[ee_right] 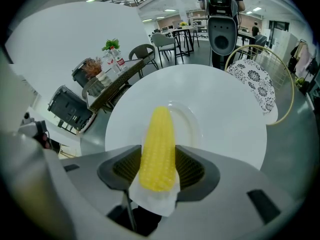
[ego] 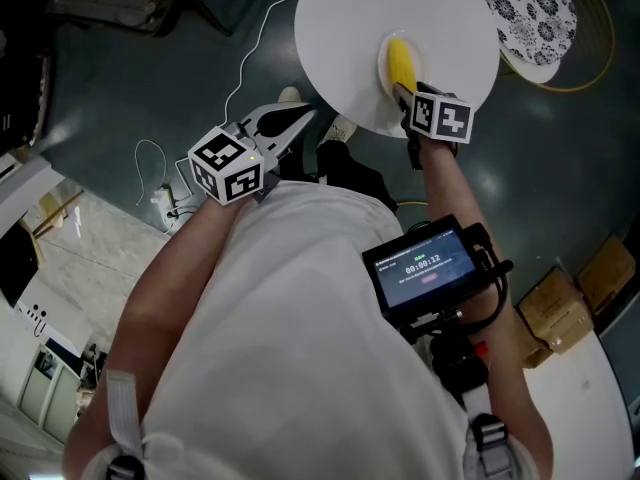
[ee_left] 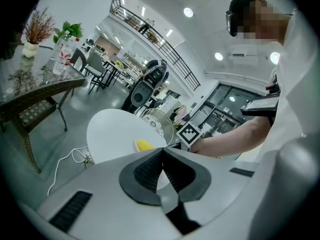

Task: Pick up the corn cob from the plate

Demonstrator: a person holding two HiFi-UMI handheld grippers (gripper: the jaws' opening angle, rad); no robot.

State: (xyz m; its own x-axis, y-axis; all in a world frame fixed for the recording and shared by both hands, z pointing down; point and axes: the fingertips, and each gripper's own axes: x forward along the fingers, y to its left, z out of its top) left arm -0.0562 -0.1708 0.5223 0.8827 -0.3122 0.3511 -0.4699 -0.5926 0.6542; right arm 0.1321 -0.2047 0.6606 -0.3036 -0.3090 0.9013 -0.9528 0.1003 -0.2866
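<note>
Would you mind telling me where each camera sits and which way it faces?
Head view: on the person's head, facing steeply down at the round white table; shows the torso, left gripper and right gripper.
Left gripper view: on the left gripper, facing across the room past the table; shows its closed jaws and the person's right forearm.
Right gripper view: on the right gripper, facing down at the corn cob clamped between its jaws, over the plate.
Shared: all three show the table and corn cob.
</note>
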